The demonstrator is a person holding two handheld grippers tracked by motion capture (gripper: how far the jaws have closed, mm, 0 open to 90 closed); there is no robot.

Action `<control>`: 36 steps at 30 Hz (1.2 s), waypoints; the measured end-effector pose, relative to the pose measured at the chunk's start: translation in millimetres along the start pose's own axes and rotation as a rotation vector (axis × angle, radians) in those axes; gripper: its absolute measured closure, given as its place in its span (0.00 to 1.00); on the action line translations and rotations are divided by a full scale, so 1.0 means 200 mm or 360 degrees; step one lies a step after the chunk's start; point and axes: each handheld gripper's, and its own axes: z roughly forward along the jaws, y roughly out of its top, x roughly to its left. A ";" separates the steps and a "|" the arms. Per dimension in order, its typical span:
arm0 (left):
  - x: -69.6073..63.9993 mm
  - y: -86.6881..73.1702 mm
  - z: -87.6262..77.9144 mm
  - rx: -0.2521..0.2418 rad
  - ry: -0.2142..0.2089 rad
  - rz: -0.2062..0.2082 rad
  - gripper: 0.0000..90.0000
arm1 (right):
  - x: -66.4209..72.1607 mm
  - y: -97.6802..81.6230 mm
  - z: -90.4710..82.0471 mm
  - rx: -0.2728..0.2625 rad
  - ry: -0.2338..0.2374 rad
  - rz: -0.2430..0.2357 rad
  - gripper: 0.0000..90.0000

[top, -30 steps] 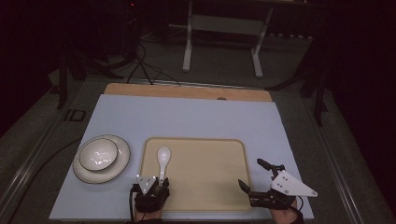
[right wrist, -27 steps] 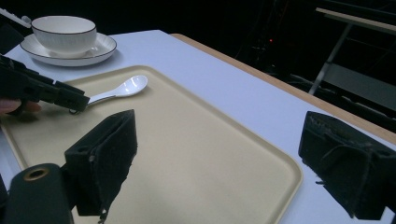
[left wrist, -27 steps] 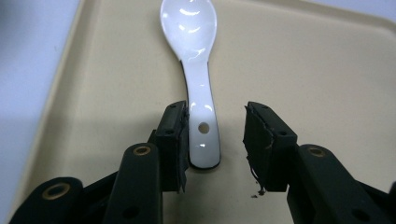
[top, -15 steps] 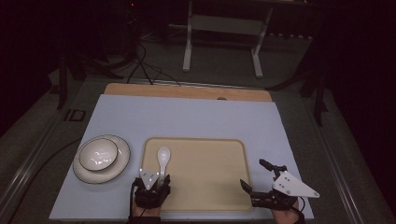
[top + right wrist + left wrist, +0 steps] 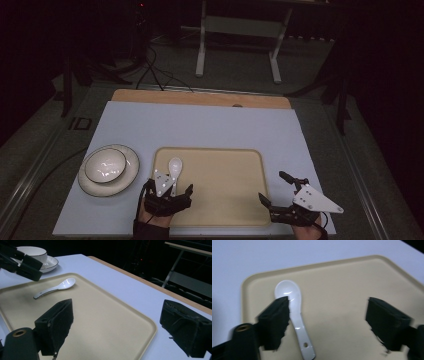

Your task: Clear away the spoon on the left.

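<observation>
Lifted a little since a moment ago, the left gripper (image 5: 167, 192) has just spread its jaws wide, leaving the white ceramic spoon (image 5: 293, 312) flat on the beige tray (image 5: 225, 200). Right gripper (image 5: 285, 192) hangs open, holding nothing. Beyond, a bowl (image 5: 105, 165) sits on its plate (image 5: 127, 175).

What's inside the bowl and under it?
The bowl looks empty, white with glare inside. It sits on a plate; the plate's middle is covered by the bowl.

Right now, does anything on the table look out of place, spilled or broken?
Nothing stands out. The white spoon lies flat and whole on the beige tray, bowl upward. The white bowl sits upright on its plate beside the tray. No spills show.
</observation>
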 end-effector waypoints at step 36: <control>0.26 0.22 -0.16 -0.0021 -0.0293 0.0171 0.01 | 0.00 0.00 -0.01 0.0003 0.0004 0.0008 0.13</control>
